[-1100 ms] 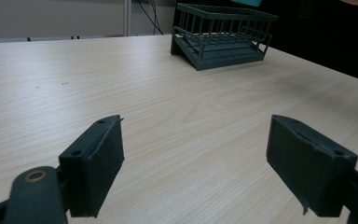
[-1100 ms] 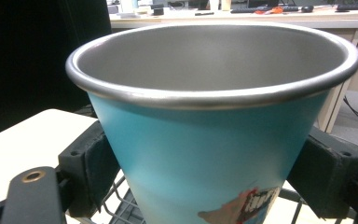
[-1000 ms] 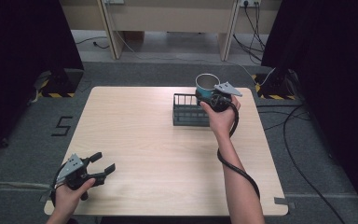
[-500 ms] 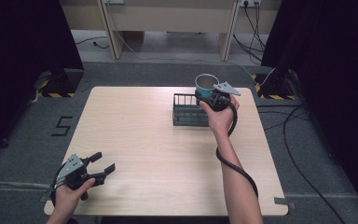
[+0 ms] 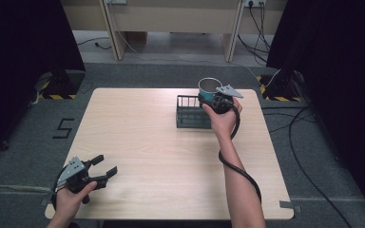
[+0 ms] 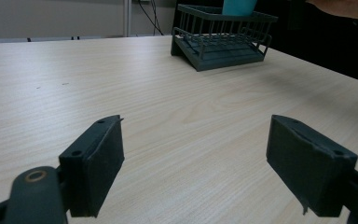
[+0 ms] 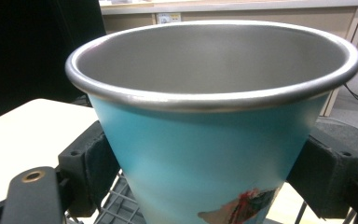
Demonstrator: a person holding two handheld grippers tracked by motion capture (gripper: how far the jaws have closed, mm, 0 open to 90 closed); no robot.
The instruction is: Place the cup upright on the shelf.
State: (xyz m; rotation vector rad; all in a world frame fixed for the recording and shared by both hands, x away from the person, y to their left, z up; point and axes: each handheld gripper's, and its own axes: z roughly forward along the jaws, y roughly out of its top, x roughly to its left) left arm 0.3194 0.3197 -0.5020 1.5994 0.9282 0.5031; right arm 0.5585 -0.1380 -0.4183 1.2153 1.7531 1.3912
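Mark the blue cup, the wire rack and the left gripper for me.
blue cup (image 7: 205, 154), right gripper view, blue side wall.
wire rack (image 5: 186, 118), high view, left floor.
left gripper (image 5: 103, 165), high view, between fingertips.

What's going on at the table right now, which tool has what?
A person works two hand-held tools at a wooden table. The right tool is shut on a blue metal cup, upright, at the far right end of a dark wire rack; whether the cup rests in the rack or hangs just above it is hard to tell. The left tool sits open and empty by the near left corner, pointing toward the rack.
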